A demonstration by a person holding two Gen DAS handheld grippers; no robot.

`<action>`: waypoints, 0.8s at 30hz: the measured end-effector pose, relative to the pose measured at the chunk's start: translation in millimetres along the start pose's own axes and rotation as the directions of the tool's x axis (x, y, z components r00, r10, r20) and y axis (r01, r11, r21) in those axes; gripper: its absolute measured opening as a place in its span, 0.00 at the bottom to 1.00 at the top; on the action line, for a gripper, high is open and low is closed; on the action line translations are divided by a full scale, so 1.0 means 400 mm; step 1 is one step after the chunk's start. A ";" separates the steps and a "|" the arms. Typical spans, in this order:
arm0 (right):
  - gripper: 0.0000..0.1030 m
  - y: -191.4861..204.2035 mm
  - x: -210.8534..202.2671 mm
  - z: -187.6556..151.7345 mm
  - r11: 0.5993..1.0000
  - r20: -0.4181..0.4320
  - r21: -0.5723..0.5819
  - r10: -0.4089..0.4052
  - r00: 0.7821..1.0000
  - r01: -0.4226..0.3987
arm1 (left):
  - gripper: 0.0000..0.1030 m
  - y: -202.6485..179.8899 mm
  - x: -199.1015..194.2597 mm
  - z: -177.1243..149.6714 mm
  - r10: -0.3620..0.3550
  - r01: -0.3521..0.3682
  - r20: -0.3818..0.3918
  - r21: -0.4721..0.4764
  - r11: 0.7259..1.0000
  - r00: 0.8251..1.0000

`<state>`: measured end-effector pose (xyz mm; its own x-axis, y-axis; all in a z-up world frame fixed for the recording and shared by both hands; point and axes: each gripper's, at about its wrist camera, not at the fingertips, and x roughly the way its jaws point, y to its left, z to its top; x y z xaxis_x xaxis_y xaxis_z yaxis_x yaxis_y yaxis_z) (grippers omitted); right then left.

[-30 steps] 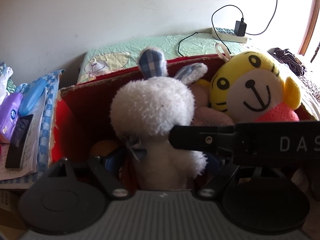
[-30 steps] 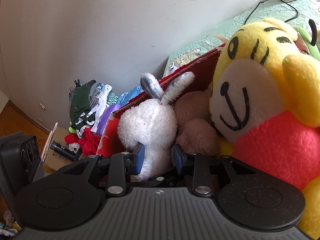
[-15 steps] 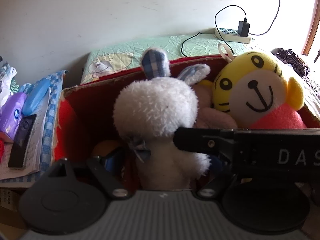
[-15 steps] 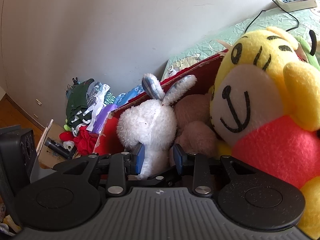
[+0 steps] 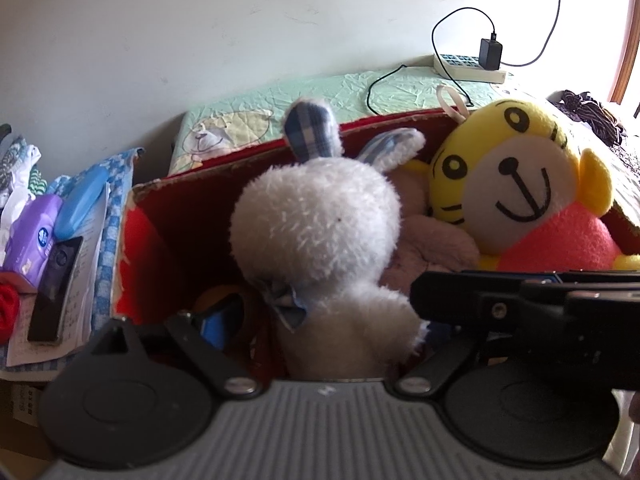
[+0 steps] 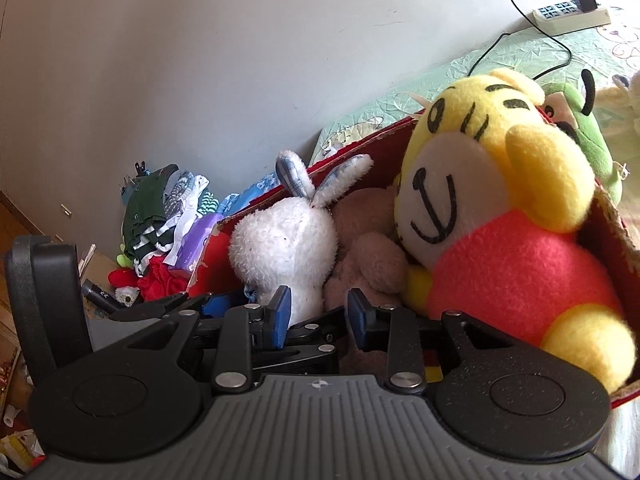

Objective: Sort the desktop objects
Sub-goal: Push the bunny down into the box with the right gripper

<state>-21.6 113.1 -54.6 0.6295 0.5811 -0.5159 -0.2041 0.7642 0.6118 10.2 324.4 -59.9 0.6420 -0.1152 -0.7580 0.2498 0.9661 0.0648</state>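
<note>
beyond the left claw [image 5: 320, 320] a table [image 5: 332, 92] under a crinkled green cloth bears a red cardboard box [image 5: 168, 216] and, farther back to the right, a white power strip [image 5: 468, 68]. left of the claw, a blue checked cloth [image 5: 116, 208], papers and perhaps a phone [image 5: 54, 284] lie on a lower surface.

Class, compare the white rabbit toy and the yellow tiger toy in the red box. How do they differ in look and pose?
The white rabbit toy is fluffy and plain white with checked ears; the yellow tiger toy is smooth, yellow with black stripes and a red body. The rabbit shows its back to the left camera, while the tiger shows its smiling face. The rabbit looks smaller than the tiger. Both are soft toys standing in the red box.
</note>
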 end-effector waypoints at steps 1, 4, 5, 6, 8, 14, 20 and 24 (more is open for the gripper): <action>0.33 -0.002 -0.004 -0.001 1.000 0.003 0.006 -0.001 1.000 0.001 | 0.91 -0.002 -0.001 -0.001 0.004 -0.004 0.002 0.002 1.000 1.000; 0.36 0.001 -0.013 -0.002 1.000 0.013 0.002 -0.003 1.000 0.003 | 0.95 -0.008 -0.003 0.001 0.030 -0.030 0.004 0.006 1.000 1.000; 0.37 0.002 -0.016 -0.002 1.000 0.017 0.001 -0.005 1.000 0.005 | 0.96 -0.011 -0.006 0.002 0.047 -0.047 0.008 0.005 0.999 0.999; 0.39 0.002 -0.019 -0.003 1.000 0.024 0.000 -0.008 1.000 0.008 | 0.96 -0.012 -0.008 0.002 0.057 -0.057 0.012 0.002 0.998 0.998; 0.40 0.001 -0.030 -0.003 1.000 0.035 0.000 -0.013 0.999 0.013 | 0.96 -0.011 -0.013 0.004 0.061 -0.061 0.006 -0.007 0.998 0.998; 0.40 -0.009 -0.061 -0.006 1.000 0.061 0.015 -0.007 0.998 0.006 | 0.96 -0.007 -0.037 0.014 0.084 -0.085 -0.027 -0.047 0.995 0.996; 0.40 -0.008 -0.075 -0.010 1.000 0.068 0.018 -0.002 0.998 0.001 | 0.96 -0.014 -0.067 0.012 0.108 -0.112 -0.057 -0.061 0.992 0.993; 0.40 -0.005 -0.085 -0.015 1.000 0.070 0.012 -0.006 0.998 0.005 | 0.96 -0.018 -0.083 0.007 0.125 -0.129 -0.069 -0.066 0.989 0.990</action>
<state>-46.9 93.5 -42.0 0.6813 0.5557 -0.4766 -0.1921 0.7639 0.6161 -11.0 320.8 -33.4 0.6167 0.0223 -0.7868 0.1164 0.9860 0.1192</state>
